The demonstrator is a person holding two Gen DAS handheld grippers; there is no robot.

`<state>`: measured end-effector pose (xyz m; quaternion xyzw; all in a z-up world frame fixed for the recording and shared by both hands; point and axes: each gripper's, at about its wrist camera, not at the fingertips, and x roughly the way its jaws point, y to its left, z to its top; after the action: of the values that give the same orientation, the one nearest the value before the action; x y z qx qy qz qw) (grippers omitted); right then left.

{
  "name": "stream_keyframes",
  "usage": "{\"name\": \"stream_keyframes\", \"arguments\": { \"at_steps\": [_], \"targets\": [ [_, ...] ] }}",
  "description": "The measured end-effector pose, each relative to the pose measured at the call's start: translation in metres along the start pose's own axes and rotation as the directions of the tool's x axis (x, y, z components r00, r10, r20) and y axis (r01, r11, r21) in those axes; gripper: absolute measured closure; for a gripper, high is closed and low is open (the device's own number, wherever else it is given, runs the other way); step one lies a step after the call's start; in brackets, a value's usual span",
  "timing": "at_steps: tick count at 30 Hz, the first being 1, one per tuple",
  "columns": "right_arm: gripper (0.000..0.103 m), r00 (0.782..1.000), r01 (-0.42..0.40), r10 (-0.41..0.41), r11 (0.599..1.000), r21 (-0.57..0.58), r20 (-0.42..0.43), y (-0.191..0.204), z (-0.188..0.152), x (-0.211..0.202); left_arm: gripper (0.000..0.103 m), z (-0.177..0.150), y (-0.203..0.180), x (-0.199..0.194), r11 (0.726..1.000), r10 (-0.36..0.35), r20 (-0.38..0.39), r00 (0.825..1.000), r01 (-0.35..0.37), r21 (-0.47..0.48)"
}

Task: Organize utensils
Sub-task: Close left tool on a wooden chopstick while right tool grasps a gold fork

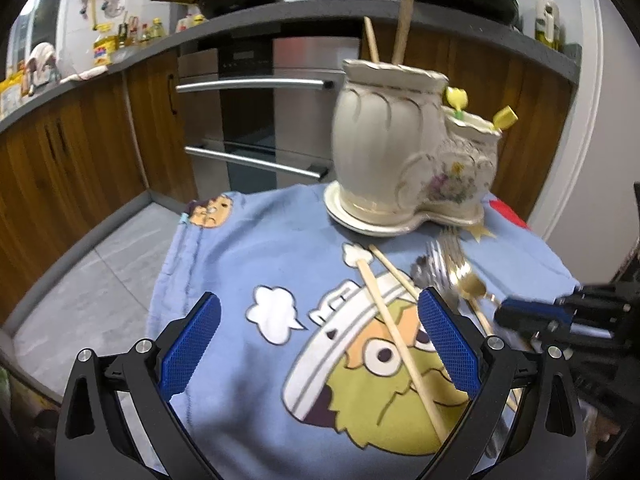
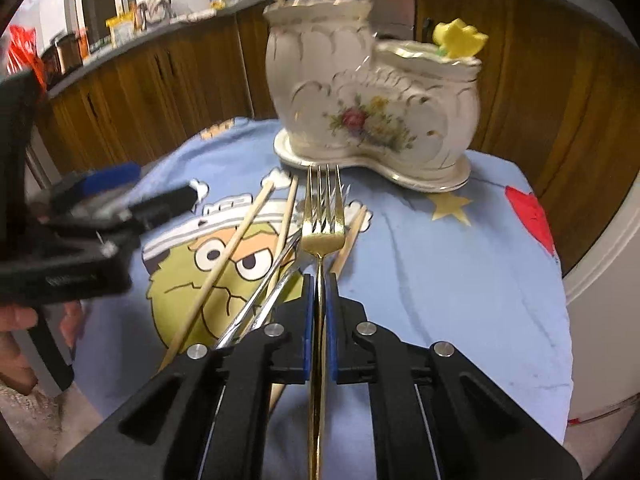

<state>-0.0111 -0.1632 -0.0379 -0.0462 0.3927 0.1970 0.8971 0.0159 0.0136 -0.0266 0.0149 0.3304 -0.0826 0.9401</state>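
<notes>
A cream ceramic holder [image 1: 400, 152] [image 2: 360, 100] with a tall and a low compartment stands at the far side of a blue cartoon cloth [image 1: 240, 256] [image 2: 440, 280]. Two wooden chopsticks [image 1: 402, 28] stick out of the tall part, and yellow-topped picks [image 2: 460, 38] out of the low one. My right gripper [image 2: 320, 280] [image 1: 516, 314] is shut on the handle of a gold fork [image 2: 322, 224] [image 1: 470, 278], tines towards the holder. Silver cutlery [image 2: 260, 296] [image 1: 438, 264] and loose chopsticks [image 2: 228, 264] [image 1: 396, 332] lie on the cloth. My left gripper [image 1: 320, 298] [image 2: 152, 190] hovers open over the cloth, holding nothing.
The cloth covers a small round table whose edges drop to a grey tiled floor [image 1: 92, 280]. Wooden cabinets [image 1: 72, 152] and a steel oven [image 1: 256, 120] stand behind. A person's hand [image 2: 16, 320] holds the left gripper's handle.
</notes>
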Motion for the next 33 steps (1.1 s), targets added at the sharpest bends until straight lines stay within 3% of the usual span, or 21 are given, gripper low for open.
{"name": "stream_keyframes", "arguments": {
  "at_steps": [5, 12, 18, 20, 25, 28, 33],
  "targets": [
    [0.097, 0.993, -0.064, 0.062, 0.998, 0.023, 0.096, -0.017, -0.004, -0.025, 0.007, -0.008, -0.019, 0.003, 0.997, 0.016, -0.077, 0.997, -0.01, 0.081],
    [0.097, 0.967, -0.135, 0.119, 0.989, 0.055, 0.225, -0.036, -0.002, -0.049, 0.01, -0.015, -0.031, 0.003, 0.997, 0.027, -0.15, 0.988, -0.017, 0.071],
    [0.097, 0.921, -0.169, 0.143, 0.985, 0.042, 0.363, -0.049, -0.008, -0.078, 0.035, -0.015, -0.047, 0.008, 0.998, 0.02, -0.22, 0.975, -0.008, 0.057],
    [0.097, 0.902, -0.172, 0.146, 0.985, 0.029, 0.406, -0.052, -0.01, -0.088, 0.038, -0.014, -0.055, 0.009, 0.997, 0.026, -0.234, 0.972, -0.009, 0.075],
    [0.097, 0.849, -0.138, 0.125, 0.99, -0.014, 0.513, -0.055, -0.018, -0.111, 0.067, -0.015, -0.07, 0.017, 0.994, 0.049, -0.292, 0.955, -0.017, 0.111],
    [0.097, 0.835, -0.126, 0.12, 0.992, -0.025, 0.537, -0.057, -0.021, -0.116, 0.071, -0.015, -0.071, 0.021, 0.992, 0.067, -0.314, 0.947, -0.031, 0.119],
    [0.097, 0.832, -0.142, 0.134, 0.99, -0.027, 0.539, -0.062, -0.023, -0.12, 0.082, -0.01, -0.07, 0.027, 0.991, 0.093, -0.333, 0.938, -0.054, 0.124]
  ]
}}
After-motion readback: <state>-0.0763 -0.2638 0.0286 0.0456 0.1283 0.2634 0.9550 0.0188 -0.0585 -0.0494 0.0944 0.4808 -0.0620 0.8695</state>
